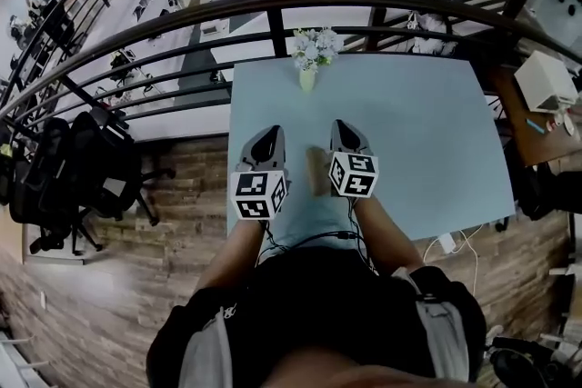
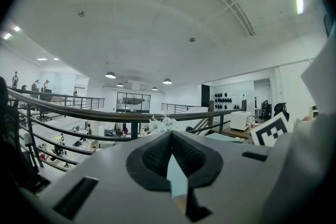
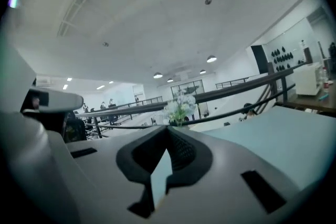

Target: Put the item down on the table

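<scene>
A small tan block (image 1: 317,170) lies on the pale blue table (image 1: 418,123) between my two grippers, close to the front edge. My left gripper (image 1: 269,134) sits just left of it with its jaws together and nothing in them. My right gripper (image 1: 344,127) sits just right of the block, also shut and empty. In the left gripper view the closed jaws of my left gripper (image 2: 170,136) leave only a thin wedge of table showing. The right gripper view shows the jaws of my right gripper (image 3: 168,131) meeting the same way. Neither gripper view shows the block clearly.
A small vase of white flowers (image 1: 309,59) stands at the table's far edge, straight ahead of both grippers. Behind it runs a dark railing (image 1: 273,9) over a drop. A white box (image 1: 546,79) sits on a desk at the right. Bags and a chair (image 1: 82,168) stand on the left.
</scene>
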Action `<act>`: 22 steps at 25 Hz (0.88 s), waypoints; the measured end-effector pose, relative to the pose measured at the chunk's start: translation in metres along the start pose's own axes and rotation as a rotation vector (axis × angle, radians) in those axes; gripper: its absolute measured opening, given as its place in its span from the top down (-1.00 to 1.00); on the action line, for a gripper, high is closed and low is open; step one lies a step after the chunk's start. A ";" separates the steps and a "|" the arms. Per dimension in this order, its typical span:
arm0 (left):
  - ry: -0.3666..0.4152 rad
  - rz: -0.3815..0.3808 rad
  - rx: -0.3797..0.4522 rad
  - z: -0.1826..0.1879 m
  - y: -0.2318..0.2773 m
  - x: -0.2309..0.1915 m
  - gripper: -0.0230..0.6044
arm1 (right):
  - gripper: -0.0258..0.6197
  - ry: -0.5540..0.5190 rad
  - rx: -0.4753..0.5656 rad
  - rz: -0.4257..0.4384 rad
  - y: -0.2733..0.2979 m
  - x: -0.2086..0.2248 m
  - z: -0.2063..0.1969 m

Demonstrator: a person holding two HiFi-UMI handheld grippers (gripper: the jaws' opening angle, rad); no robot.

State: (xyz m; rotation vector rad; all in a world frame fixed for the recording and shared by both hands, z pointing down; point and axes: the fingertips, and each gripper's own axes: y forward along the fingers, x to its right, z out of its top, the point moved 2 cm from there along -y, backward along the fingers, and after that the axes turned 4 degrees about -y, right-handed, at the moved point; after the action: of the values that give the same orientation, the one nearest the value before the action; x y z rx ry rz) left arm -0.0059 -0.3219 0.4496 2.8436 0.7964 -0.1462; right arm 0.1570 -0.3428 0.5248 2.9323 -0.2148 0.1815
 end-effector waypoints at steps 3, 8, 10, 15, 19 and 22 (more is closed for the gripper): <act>-0.001 -0.015 0.003 0.000 0.004 0.005 0.88 | 0.92 -0.008 0.109 0.013 -0.019 -0.002 0.040; -0.001 -0.043 0.003 0.001 0.010 0.013 0.88 | 0.92 -0.066 0.271 -0.001 -0.052 -0.006 0.094; 0.000 -0.052 0.005 0.001 0.012 0.016 0.88 | 0.92 -0.067 0.305 -0.008 -0.063 -0.004 0.104; 0.005 -0.069 0.007 0.002 0.014 0.021 0.88 | 0.92 -0.055 0.308 -0.007 -0.070 -0.001 0.104; 0.004 -0.074 0.013 0.004 0.013 0.019 0.88 | 0.92 -0.062 0.306 -0.008 -0.070 -0.005 0.104; 0.006 -0.078 0.014 0.003 0.014 0.019 0.88 | 0.92 -0.064 0.293 -0.009 -0.068 -0.005 0.100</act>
State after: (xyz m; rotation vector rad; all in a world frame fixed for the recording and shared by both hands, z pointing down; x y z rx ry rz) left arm 0.0171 -0.3245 0.4456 2.8285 0.9110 -0.1543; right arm 0.1731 -0.2968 0.4140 3.2329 -0.2002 0.1272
